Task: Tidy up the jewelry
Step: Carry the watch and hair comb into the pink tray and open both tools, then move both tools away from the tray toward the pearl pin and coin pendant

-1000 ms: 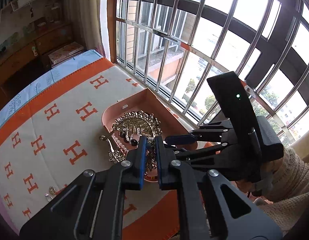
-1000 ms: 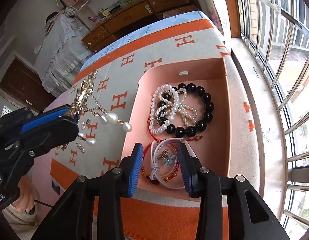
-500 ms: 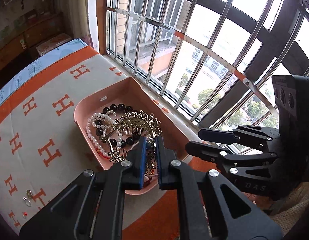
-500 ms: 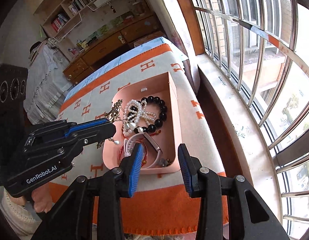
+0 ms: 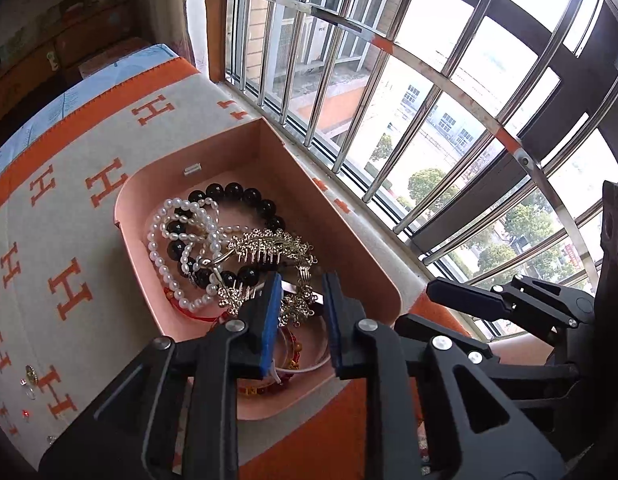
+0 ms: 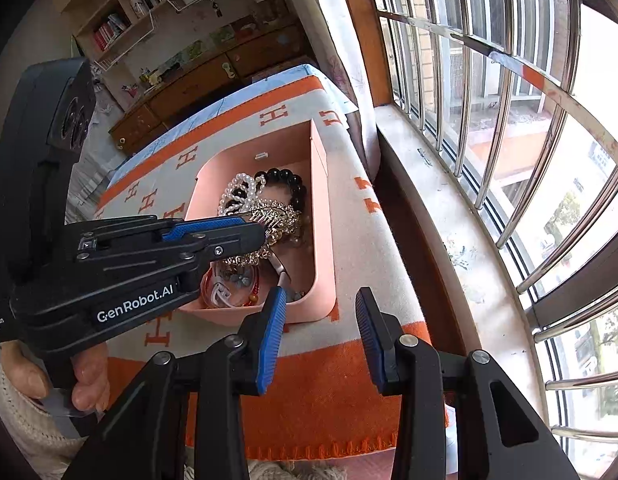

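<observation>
I let the gold hair comb point(image 5: 269, 248) go into the pink tray point(image 5: 373, 276).
My left gripper point(image 5: 299, 312) was opening just above it, so nothing was pinched; my right gripper point(image 6: 321, 332) waited aside, half-open and empty. Beyond: 1 pearl strand point(image 5: 177, 236), 1 black bead bracelet point(image 5: 245, 196).

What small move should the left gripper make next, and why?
Probably lift the left gripper straight up out of the pink tray. Its jaws are opening, and the gold hair comb already lies on the pearls and black beads inside, though its dangling end sits between the fingers, so rise slowly to avoid snagging.
</observation>
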Tool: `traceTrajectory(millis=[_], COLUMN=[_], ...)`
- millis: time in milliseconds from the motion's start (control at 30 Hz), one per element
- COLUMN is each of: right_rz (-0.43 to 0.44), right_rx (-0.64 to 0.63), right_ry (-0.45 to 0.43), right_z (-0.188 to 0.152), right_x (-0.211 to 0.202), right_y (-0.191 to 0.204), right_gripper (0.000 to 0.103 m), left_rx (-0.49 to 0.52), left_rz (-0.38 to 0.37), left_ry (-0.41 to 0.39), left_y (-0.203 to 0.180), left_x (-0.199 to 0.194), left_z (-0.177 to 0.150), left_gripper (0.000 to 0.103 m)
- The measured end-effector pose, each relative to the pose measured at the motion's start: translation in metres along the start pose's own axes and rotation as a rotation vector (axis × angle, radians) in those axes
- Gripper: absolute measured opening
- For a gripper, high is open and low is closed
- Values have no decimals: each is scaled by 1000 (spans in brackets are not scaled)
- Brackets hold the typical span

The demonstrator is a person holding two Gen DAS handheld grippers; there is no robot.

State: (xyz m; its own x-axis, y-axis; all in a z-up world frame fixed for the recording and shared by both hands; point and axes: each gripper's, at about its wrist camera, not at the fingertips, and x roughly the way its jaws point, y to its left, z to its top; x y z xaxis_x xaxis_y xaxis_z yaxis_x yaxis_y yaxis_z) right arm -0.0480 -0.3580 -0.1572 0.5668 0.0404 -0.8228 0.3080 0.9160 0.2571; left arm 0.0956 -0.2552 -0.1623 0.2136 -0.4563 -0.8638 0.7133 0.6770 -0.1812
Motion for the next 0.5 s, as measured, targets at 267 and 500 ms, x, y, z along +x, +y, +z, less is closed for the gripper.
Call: traceTrajectory(millis=[267,500], right_rz=[-23,-12], right_rx=[-43,-75], right_ry=[-8,-6], right_z=[6,11], right_x=[-2,-2], right_y=[11,30], right_gripper=[37,37], left_rx=[-59,-135], left_rz=[104,134], left_ry=[-143,-217], left_y=[19,39], left_x=[-52,-94], left_z=[-29,-57], left_gripper=[57,57])
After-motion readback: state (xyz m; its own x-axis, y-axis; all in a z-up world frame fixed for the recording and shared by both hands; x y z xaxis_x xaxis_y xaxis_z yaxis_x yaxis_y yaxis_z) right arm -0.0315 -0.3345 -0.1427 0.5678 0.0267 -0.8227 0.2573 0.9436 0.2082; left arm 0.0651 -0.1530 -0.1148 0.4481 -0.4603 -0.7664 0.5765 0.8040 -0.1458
